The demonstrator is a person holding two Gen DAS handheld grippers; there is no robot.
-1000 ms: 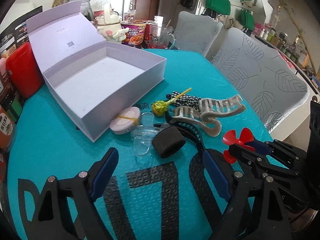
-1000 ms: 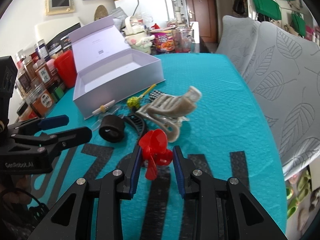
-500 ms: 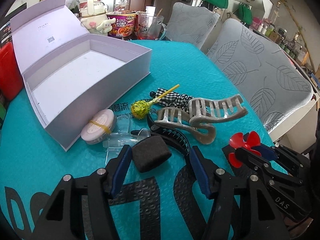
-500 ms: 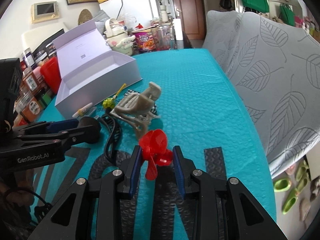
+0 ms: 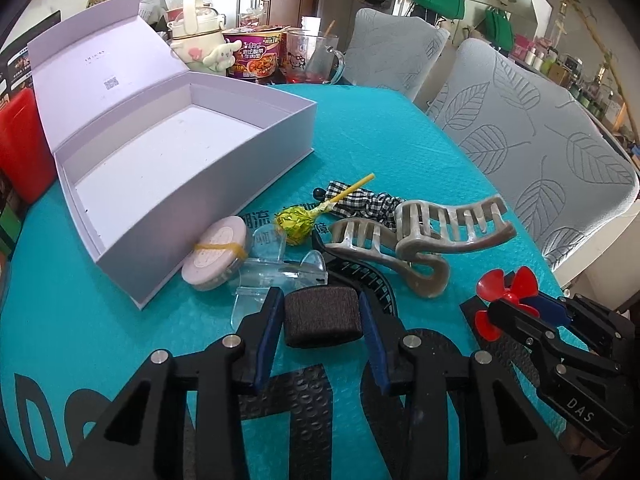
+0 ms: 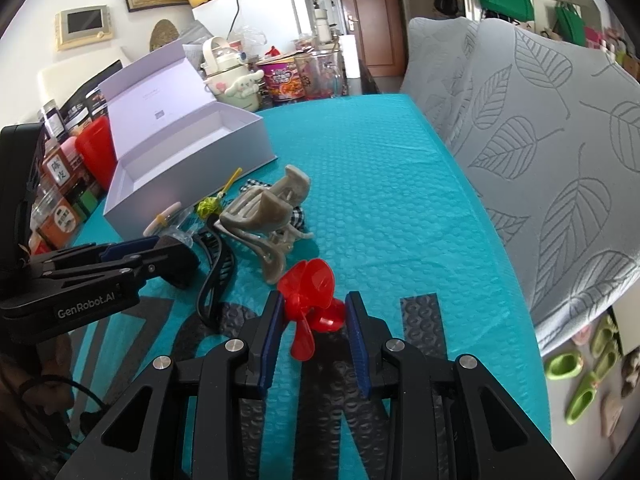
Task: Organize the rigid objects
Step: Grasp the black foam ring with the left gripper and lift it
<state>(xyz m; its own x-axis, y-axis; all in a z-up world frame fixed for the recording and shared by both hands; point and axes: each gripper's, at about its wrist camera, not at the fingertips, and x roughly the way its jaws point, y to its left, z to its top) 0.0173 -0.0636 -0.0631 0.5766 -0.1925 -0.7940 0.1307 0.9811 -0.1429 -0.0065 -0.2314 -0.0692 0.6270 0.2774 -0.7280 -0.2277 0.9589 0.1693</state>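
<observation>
My left gripper (image 5: 320,312) is shut on a black foam roller (image 5: 321,316), low over the teal mat; it also shows in the right wrist view (image 6: 176,262). My right gripper (image 6: 314,312) is shut on a red propeller (image 6: 310,300), seen in the left wrist view (image 5: 506,292) at the right. An open white box (image 5: 168,168) stands empty at the left. In front of it lie a round pink case (image 5: 214,252), a clear plastic piece (image 5: 280,276), a lollipop (image 5: 294,226), a checked hair tie (image 5: 360,202), two beige claw clips (image 5: 420,236) and a black comb clip (image 5: 366,276).
Behind the box stand a white kettle (image 5: 196,40), a noodle cup (image 5: 256,54) and a glass mug (image 5: 312,60). Red containers (image 5: 20,140) and jars line the left edge. Two grey leaf-patterned chairs (image 5: 540,128) stand along the table's right side.
My left gripper moved forward over the black foam roller and closed on it. My right gripper kept hold of the red propeller and drifted slightly.
</observation>
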